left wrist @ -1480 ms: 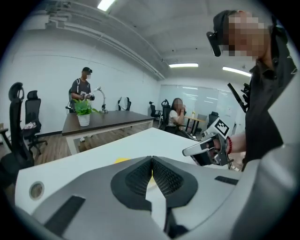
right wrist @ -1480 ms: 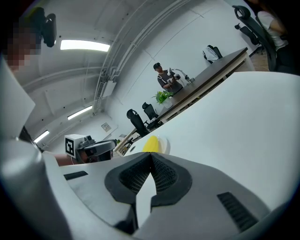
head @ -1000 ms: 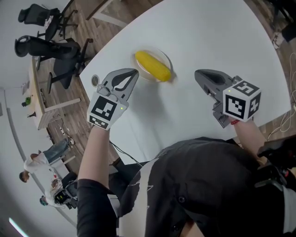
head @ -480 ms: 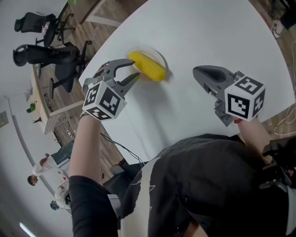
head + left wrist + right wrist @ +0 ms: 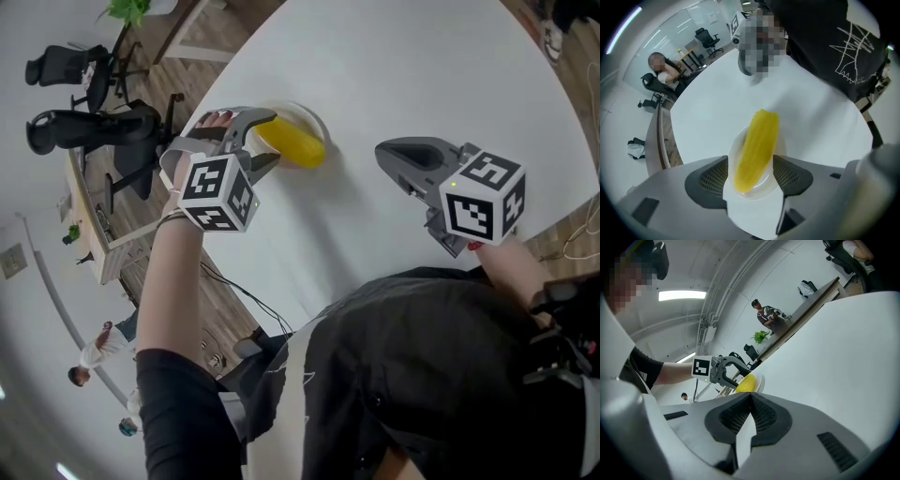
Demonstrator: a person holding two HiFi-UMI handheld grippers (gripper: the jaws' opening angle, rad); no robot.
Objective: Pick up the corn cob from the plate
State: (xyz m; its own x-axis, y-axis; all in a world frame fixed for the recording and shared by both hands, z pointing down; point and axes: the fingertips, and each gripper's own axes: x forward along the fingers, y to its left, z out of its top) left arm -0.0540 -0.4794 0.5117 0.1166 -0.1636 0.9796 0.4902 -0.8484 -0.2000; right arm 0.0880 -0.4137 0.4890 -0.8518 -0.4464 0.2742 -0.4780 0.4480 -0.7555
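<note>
A yellow corn cob [image 5: 294,147] lies on a small white plate [image 5: 317,118] near the left edge of the white table. My left gripper [image 5: 271,138] points steeply down over the plate, and its jaws are opening. In the left gripper view the corn cob [image 5: 757,147] runs lengthwise between the two pads [image 5: 712,177], low over the plate [image 5: 760,190]; no squeeze shows. My right gripper [image 5: 381,151] hovers to the right of the plate, shut with nothing in it. The right gripper view looks past its closed jaws [image 5: 751,397] at the cob [image 5: 746,384] and the left gripper [image 5: 735,373].
The round white table [image 5: 422,66] drops off just left of the plate. Black office chairs [image 5: 89,127] and a wooden desk [image 5: 89,220] stand on the floor beyond that edge. People stand farther off at the lower left.
My left gripper moved up to the plate, rolled over and sank, and its jaws went from shut to wide around the cob. The right gripper kept still.
</note>
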